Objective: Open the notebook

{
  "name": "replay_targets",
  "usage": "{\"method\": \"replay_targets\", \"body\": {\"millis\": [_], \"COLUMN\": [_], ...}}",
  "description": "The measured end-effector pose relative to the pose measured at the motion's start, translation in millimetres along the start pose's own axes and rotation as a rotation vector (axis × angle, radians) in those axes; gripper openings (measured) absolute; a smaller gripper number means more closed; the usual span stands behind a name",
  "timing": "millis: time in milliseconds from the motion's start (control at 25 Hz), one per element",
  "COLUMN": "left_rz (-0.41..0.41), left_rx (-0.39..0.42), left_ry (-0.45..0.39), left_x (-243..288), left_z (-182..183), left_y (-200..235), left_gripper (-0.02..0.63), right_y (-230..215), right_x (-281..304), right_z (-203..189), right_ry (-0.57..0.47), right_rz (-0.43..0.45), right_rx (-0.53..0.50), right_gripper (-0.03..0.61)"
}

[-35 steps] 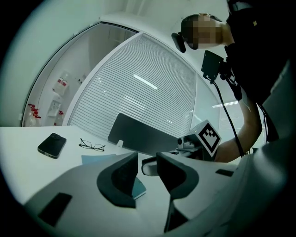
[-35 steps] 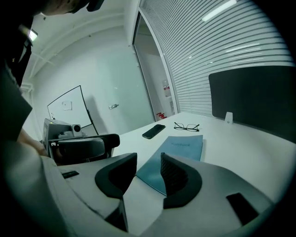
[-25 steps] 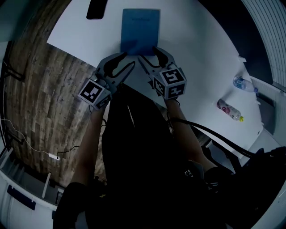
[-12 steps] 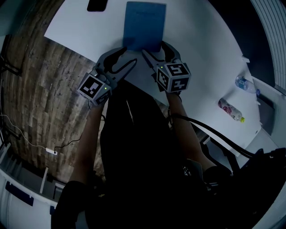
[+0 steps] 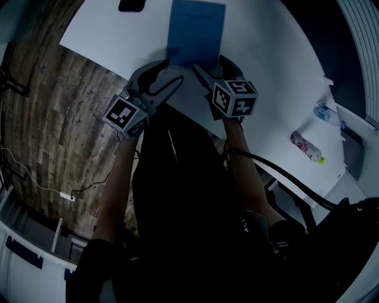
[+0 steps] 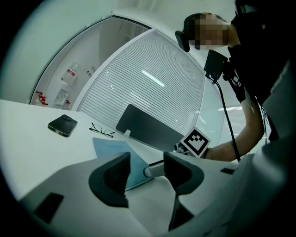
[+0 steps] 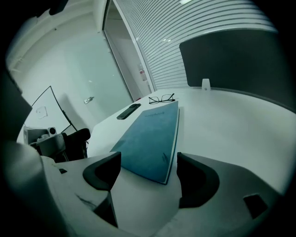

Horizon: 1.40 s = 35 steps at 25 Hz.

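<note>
A closed blue notebook [image 5: 196,32] lies flat on the white table [image 5: 269,65], its near edge toward me. My right gripper [image 5: 212,65] stands open at the notebook's near right corner, and its jaws have just been opening. In the right gripper view the notebook's [image 7: 150,139] near end lies between and just ahead of the right gripper's [image 7: 148,172] pads, untouched. My left gripper [image 5: 166,77] stands open beside the near left corner, its jaws also just opened, nothing between them. From the left gripper [image 6: 145,172] the notebook [image 6: 115,150] shows ahead, with the right gripper's marker cube [image 6: 197,142] behind it.
A black phone [image 5: 132,5] and a pair of glasses [image 6: 102,130] lie beyond the notebook. A dark panel [image 7: 240,60] stands at the table's far side. Two plastic bottles [image 5: 307,146] [image 5: 327,112] lie near the table's right edge. Wood flooring [image 5: 53,118] lies to the left.
Both grippers' jaws have spread wider. The right gripper has come down closer to the notebook's near right corner. The left gripper has barely moved.
</note>
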<state>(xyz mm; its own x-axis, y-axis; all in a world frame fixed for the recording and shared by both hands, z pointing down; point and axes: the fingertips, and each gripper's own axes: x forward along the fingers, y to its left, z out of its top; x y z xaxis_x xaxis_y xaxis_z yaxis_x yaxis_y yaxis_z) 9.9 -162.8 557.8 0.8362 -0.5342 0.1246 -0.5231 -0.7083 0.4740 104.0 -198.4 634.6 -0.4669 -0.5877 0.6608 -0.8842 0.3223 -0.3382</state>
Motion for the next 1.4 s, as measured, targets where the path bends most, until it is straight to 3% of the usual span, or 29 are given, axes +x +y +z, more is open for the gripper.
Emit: {"method": "replay_targets", "body": {"millis": [440, 680, 1000, 1400], "left_rz": [0.012, 0.007, -0.001, 0.001], "left_rx": [0.000, 0.013, 0.007, -0.011], "left_ry": [0.025, -0.007, -0.010, -0.015], "left_x": [-4, -3, -3, -1], "left_z": [-7, -1, 1, 7], "left_y": [2, 0, -3, -10], "left_gripper": [0.219, 0.219, 0.219, 0.219], "right_y": [3, -11, -15, -15], "right_x": [2, 2, 0, -6], "right_z": [-2, -4, -2, 4], "right_ry": [0.010, 0.017, 0.030, 0.009], "right_rz": [0.020, -0.003, -0.010, 0.017], "right_rx": [0.047, 0.068, 0.061, 0.099], "right_gripper": [0.342, 0.227, 0.120, 0.045]}}
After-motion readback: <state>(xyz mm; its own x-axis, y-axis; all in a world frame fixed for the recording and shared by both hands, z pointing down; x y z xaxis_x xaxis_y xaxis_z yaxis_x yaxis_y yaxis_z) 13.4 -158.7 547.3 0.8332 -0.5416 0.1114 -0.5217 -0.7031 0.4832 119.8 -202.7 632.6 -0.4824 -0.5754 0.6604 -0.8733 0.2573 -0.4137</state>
